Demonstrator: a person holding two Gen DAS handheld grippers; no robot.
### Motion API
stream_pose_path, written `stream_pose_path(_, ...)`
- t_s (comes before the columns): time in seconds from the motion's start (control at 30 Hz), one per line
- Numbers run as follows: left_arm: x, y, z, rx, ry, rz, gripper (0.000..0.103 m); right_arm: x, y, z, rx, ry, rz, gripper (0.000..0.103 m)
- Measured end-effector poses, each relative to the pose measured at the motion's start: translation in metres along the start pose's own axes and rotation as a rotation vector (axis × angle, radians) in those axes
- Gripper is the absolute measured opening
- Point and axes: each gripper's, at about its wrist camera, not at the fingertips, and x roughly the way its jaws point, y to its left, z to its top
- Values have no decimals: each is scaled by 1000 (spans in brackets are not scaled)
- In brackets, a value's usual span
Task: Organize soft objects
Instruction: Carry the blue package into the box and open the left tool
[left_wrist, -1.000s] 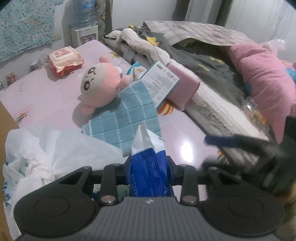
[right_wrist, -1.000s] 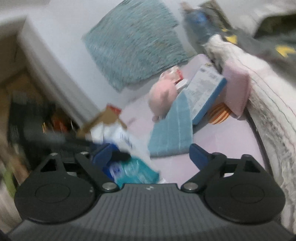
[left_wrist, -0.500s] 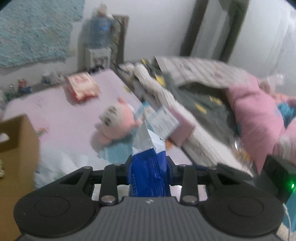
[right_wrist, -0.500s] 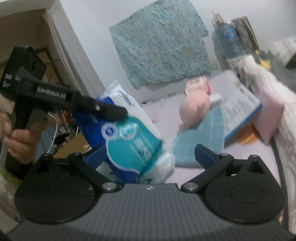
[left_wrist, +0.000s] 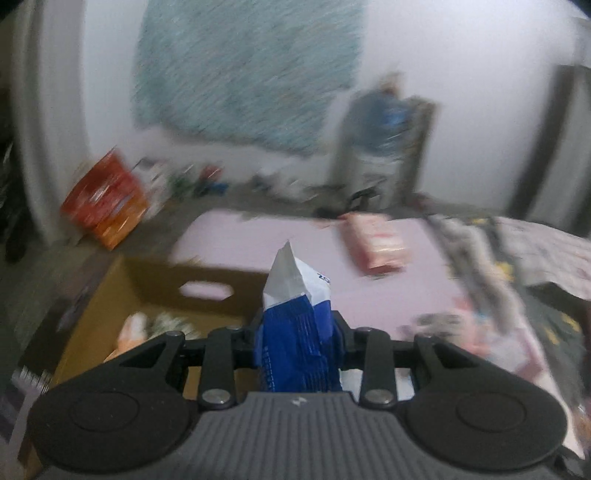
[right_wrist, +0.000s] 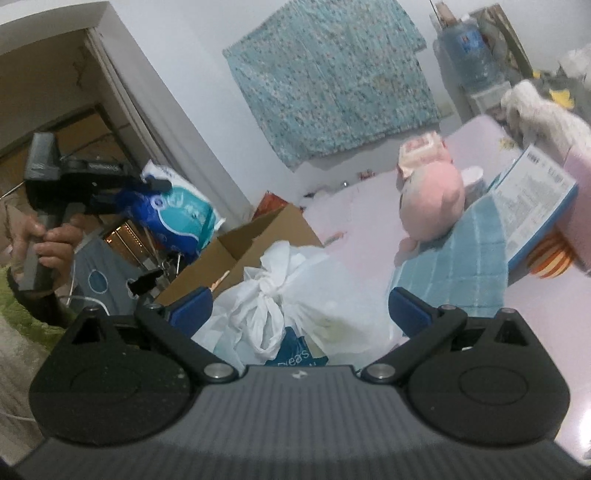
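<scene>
My left gripper (left_wrist: 297, 325) is shut on a blue and white tissue pack (left_wrist: 299, 321) and holds it in the air beside an open cardboard box (left_wrist: 155, 291). In the right wrist view the same left gripper (right_wrist: 147, 192) holds the pack (right_wrist: 177, 218) up at the left, above the box (right_wrist: 266, 236). My right gripper (right_wrist: 299, 306) is open and empty above a knotted white plastic bag (right_wrist: 291, 291). A pink plush toy (right_wrist: 432, 195) lies on a blue checked cloth (right_wrist: 465, 266) on the pink table (right_wrist: 362, 218).
A pink wipes pack (left_wrist: 376, 240) lies on the pink table (left_wrist: 258, 240). A white and blue carton (right_wrist: 535, 199), a pink pad (right_wrist: 580, 184) and an orange striped ball (right_wrist: 550, 254) sit at the right. A red bag (left_wrist: 103, 203) and a water dispenser (left_wrist: 384, 147) stand by the wall.
My left gripper has lifted the tissue pack and swung left, from above the cloth and plush to beside the cardboard box. My right gripper stays open and now looks down on the white bag.
</scene>
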Motion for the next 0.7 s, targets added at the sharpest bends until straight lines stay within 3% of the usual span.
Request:
stream_pose_path(0.17, 86, 40, 17, -74, 140, 121, 35, 12, 0, 1, 17, 7, -18, 102)
stream_pose_path(0.23, 116, 56, 24, -119, 185, 138, 35, 13, -3, 1, 24, 13, -33, 102)
stream_pose_path(0.3, 143, 73, 32, -174, 215, 103, 35, 15, -7, 2, 36, 20, -53, 102)
stream_pose_path(0.47, 192, 95, 24, -287, 278, -114, 42, 18, -17, 6, 66, 30, -92, 102)
stream_pose_path(0.57, 220, 118, 6, -371, 349, -22, 61, 23, -22, 8, 78, 41, -103, 102)
stream_pose_path(0.7, 226, 140, -2, -402, 365, 66, 66, 30, -24, 9, 66, 63, -107, 102)
